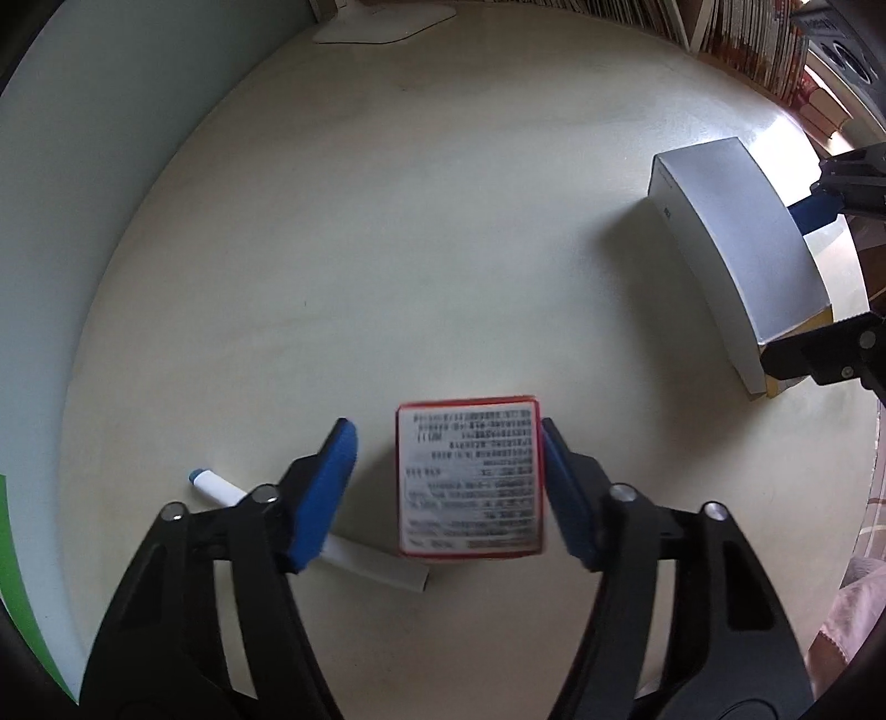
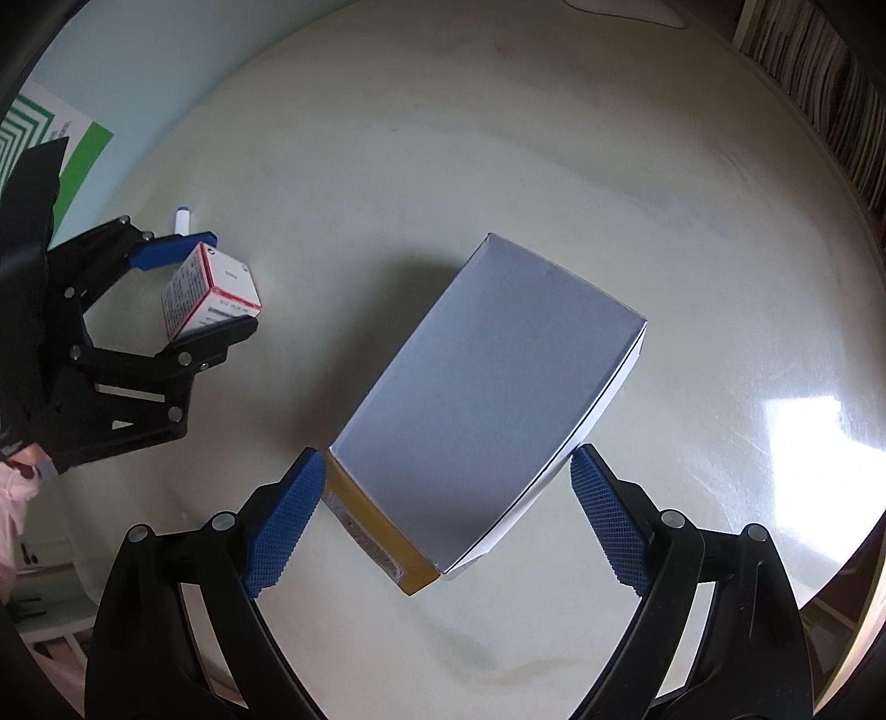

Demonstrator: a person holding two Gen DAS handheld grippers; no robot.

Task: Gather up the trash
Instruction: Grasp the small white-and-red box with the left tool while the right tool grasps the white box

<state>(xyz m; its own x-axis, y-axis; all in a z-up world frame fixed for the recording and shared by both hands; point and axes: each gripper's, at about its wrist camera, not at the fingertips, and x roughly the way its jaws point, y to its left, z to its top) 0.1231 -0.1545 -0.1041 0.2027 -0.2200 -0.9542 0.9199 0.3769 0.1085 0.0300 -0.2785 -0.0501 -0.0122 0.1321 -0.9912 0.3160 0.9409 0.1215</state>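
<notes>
A small red-edged white carton (image 1: 469,479) with printed text stands on the pale table between the blue pads of my left gripper (image 1: 446,490); the right pad touches it, the left pad stands a little off, so the jaws are open. It also shows in the right wrist view (image 2: 209,291). A white marker with a blue cap (image 1: 310,531) lies under the left finger. A large grey box with a yellow end (image 2: 482,399) lies between the open pads of my right gripper (image 2: 446,515); the pads sit beside its near corners. The box also shows in the left wrist view (image 1: 736,243).
A row of books (image 1: 736,39) lines the table's far edge. A white monitor foot (image 1: 382,22) stands at the back. A pale green wall with a green-and-white poster (image 2: 61,144) borders the table's left side. Pink cloth (image 1: 853,615) lies off the right edge.
</notes>
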